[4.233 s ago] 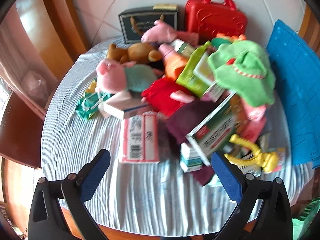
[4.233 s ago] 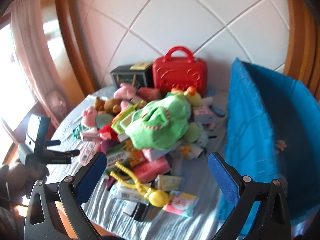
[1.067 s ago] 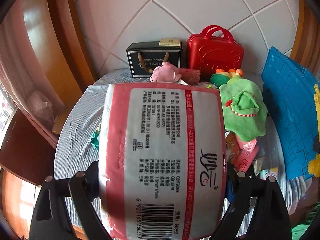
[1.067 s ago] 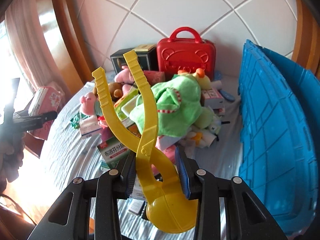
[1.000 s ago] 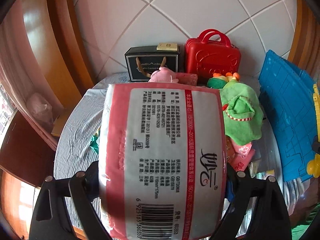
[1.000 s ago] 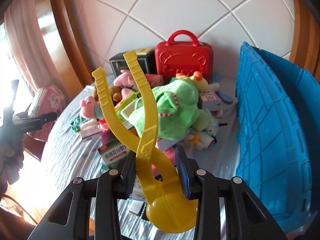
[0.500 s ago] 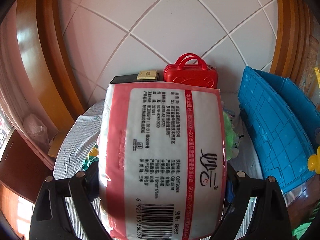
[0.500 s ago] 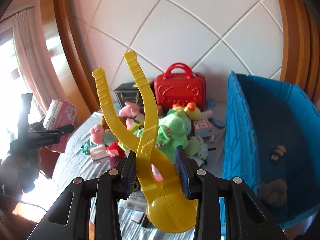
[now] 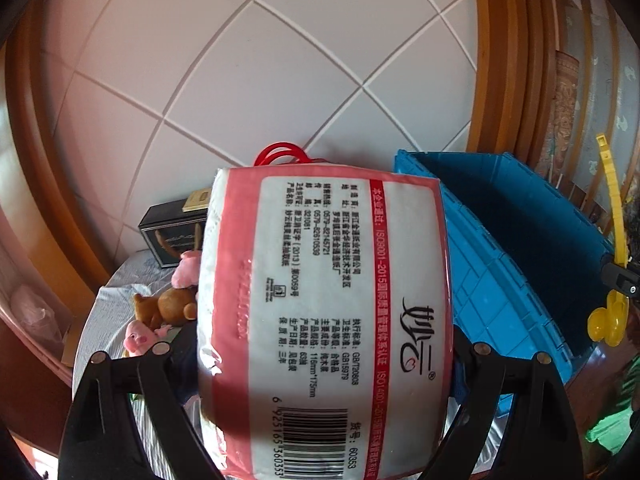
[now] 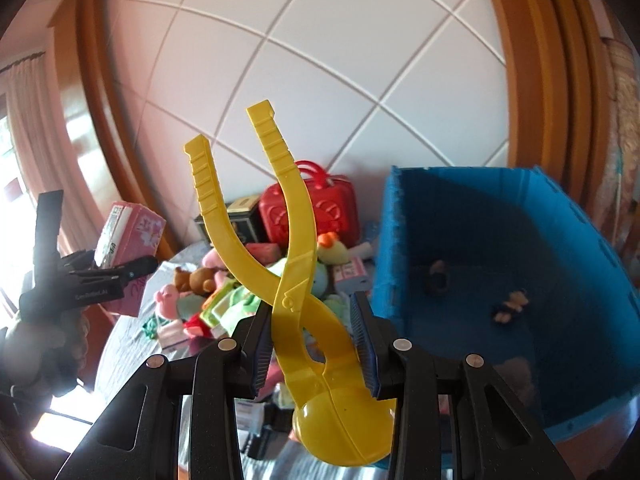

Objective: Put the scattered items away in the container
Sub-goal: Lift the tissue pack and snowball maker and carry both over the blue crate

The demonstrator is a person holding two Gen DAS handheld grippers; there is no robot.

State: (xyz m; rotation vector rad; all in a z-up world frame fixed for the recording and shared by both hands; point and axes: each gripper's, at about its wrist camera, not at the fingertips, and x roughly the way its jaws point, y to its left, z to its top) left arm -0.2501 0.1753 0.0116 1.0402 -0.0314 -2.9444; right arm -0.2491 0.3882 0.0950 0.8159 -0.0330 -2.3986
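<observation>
My left gripper (image 9: 320,344) is shut on a pink and white tissue pack (image 9: 328,312) that fills the middle of the left wrist view, held high above the table. The pack also shows in the right wrist view (image 10: 130,236). My right gripper (image 10: 312,340) is shut on a yellow snowball tongs toy (image 10: 296,264), handles pointing up; it also shows in the left wrist view (image 9: 610,280). The blue container (image 10: 472,248) stands open at the right with a few small toys on its floor. It shows in the left wrist view (image 9: 520,248).
A pile of plush toys and boxes (image 10: 224,296) covers the round table (image 10: 128,344). A red case (image 10: 320,212) and a black box (image 9: 172,236) stand against the tiled wall. Wooden frames flank both sides.
Both grippers have risen and swung right toward the blue container, each still holding its item. The container's inside now shows in both views.
</observation>
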